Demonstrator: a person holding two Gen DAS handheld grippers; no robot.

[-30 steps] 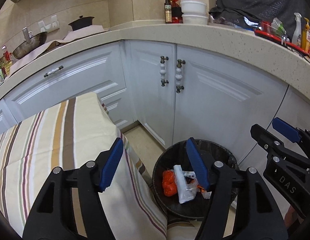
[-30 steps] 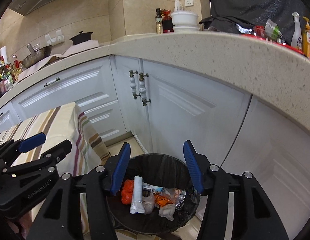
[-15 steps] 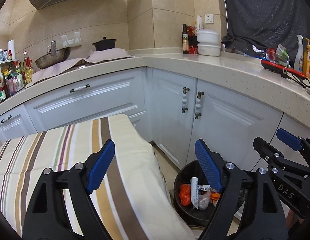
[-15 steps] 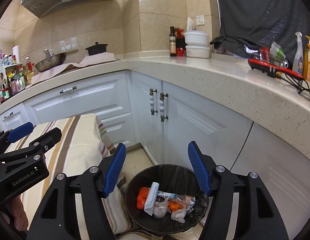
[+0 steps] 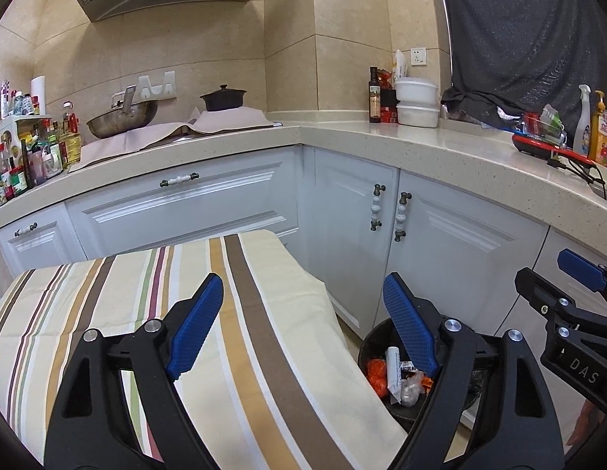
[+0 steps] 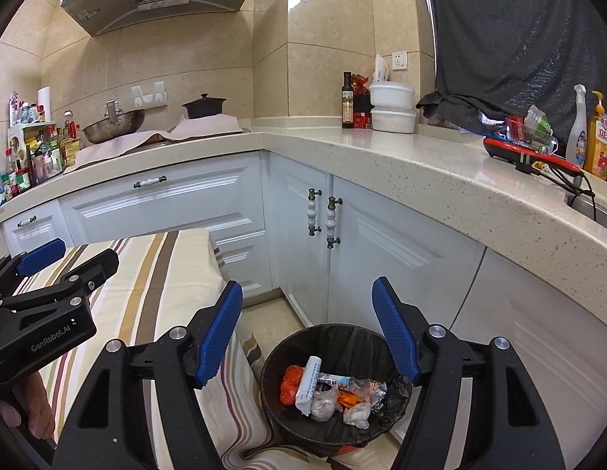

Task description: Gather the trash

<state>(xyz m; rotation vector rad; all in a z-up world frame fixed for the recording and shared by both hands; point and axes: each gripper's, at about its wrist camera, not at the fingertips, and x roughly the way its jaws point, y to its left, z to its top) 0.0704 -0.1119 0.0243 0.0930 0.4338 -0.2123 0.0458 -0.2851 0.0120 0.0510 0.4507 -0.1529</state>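
Both grippers, left and right, fingers wide apart, empty. Trash lies in bin, lower centre. Judged: deposit complete; next, locate further trash.

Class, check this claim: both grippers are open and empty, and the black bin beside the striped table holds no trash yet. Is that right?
One part is wrong. The bin already holds trash, as the right wrist view shows. The rest stands: the left gripper and right gripper are open and empty, and the bin stands beside the striped table.
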